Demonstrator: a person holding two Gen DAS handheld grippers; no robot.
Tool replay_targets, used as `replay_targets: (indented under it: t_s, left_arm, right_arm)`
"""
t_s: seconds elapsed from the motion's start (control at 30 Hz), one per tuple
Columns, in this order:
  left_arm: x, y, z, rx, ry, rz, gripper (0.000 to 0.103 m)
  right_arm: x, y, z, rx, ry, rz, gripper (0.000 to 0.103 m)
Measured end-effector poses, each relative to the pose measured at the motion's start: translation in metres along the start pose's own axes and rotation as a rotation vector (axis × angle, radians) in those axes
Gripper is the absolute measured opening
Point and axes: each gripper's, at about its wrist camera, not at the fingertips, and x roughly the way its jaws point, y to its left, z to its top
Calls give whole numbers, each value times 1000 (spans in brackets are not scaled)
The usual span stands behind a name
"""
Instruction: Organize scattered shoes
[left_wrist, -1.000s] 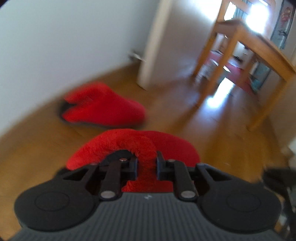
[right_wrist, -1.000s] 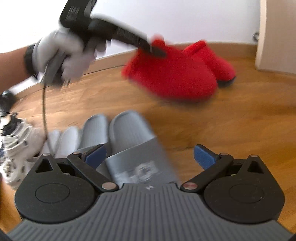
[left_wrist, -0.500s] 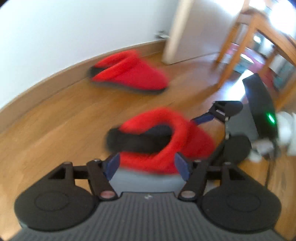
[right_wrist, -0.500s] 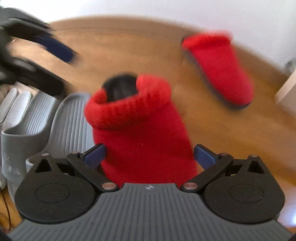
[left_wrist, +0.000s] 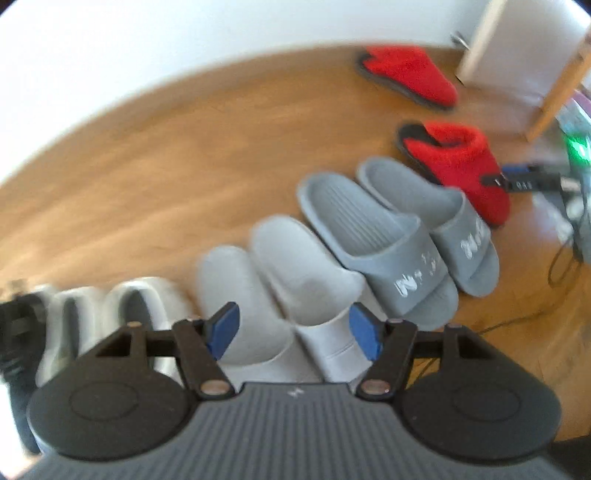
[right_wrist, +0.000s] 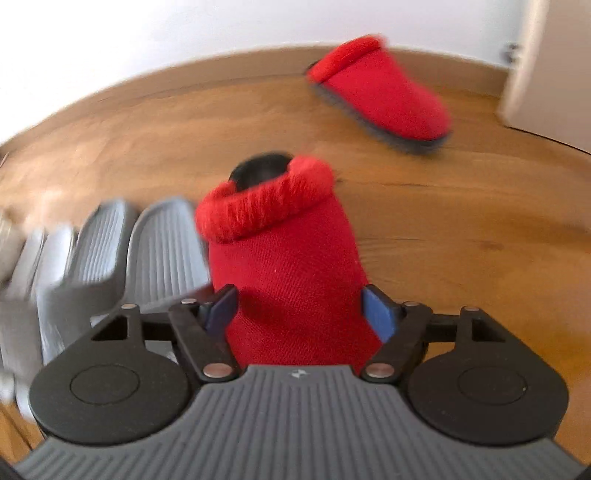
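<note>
Grey slides (left_wrist: 402, 236) and paler slides (left_wrist: 280, 295) are lying in a row on the wood floor (left_wrist: 166, 166), white wall behind. Nearer red slipper (right_wrist: 288, 266) is sitting just beside them, fuzzy collar, dark opening. Right gripper (right_wrist: 301, 312) has been closing; pads are pressing its sides. Left gripper (left_wrist: 293, 330) has been opening, jaws empty. Second red slipper (right_wrist: 380, 99) is lying apart near the wall.

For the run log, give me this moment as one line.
stage: aligning near red slipper; right gripper: fingers just closing on it; left gripper: just opening, empty, over pale slides; far red slipper: by wall
</note>
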Motion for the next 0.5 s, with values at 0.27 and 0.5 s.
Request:
replay_targets:
  t_s: [0.27, 0.5]
  left_arm:
    - [-133, 2, -1, -51, -221, 145, 79]
    - [-166, -19, -9, -165, -340, 99, 79]
  right_arm:
    - [-156, 71, 24, 269, -65, 98, 72]
    - [-300, 109, 42, 203, -149, 22, 72]
